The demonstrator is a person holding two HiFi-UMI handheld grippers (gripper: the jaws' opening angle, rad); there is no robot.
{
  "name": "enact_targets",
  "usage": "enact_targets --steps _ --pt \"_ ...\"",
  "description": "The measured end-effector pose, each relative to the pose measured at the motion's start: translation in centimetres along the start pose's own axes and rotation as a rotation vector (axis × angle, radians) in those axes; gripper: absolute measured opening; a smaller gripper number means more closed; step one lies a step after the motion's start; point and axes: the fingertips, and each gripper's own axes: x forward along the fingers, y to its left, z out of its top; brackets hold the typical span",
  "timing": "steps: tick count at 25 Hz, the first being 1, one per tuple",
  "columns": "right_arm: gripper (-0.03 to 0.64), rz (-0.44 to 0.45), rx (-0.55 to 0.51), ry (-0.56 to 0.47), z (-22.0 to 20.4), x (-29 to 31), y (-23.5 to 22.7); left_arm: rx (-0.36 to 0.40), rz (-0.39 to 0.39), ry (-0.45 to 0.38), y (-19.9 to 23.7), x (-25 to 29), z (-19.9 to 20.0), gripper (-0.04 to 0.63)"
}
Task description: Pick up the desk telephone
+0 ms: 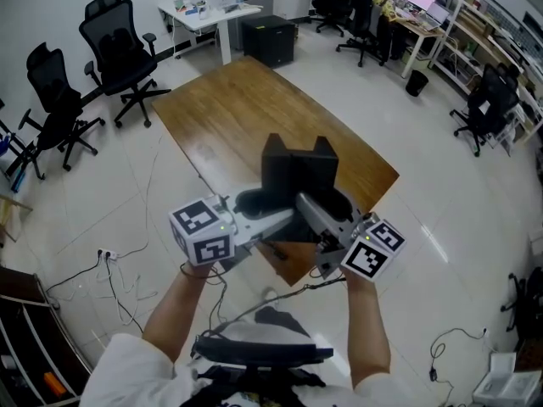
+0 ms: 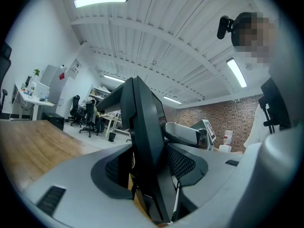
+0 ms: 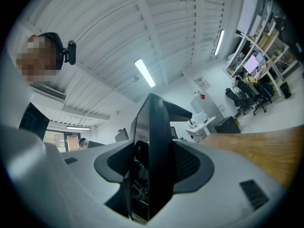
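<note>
Head view, nearest first: both forearms reach forward, and the left gripper and right gripper converge on the black desk telephone from either side. The phone is held in the air over the near corner of the wooden table.

Orientation: in the left gripper view the phone is a thin slab standing on edge, with its narrow edge towards the camera and its long axis running away along the jaws. It leans slightly, top to the left. The right gripper view shows the same thing, with the slab close to upright. From the head view two blocky black parts stick up at the far side. Can't tell which end is the handset.

Claws: the left gripper has its jaws part-way apart and both pads pressed on the slab's faces. The right gripper is clamped the same way, with the phone filling the gap.

Clearance: the table corner sits directly under the grippers and the tabletop beyond the phone is bare. White tile floor is open to the right. On the left, floor cables lie near and two office chairs stand further off. A black cabinet stands just past the table's far end, with a white desk behind it.
</note>
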Motion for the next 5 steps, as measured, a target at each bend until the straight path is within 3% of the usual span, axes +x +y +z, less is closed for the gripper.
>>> enact_targets --steps 5 --pt "0.245 0.003 -0.014 -0.003 0.00 -0.99 0.29 0.008 -0.005 -0.005 -0.98 0.25 -0.29 0.217"
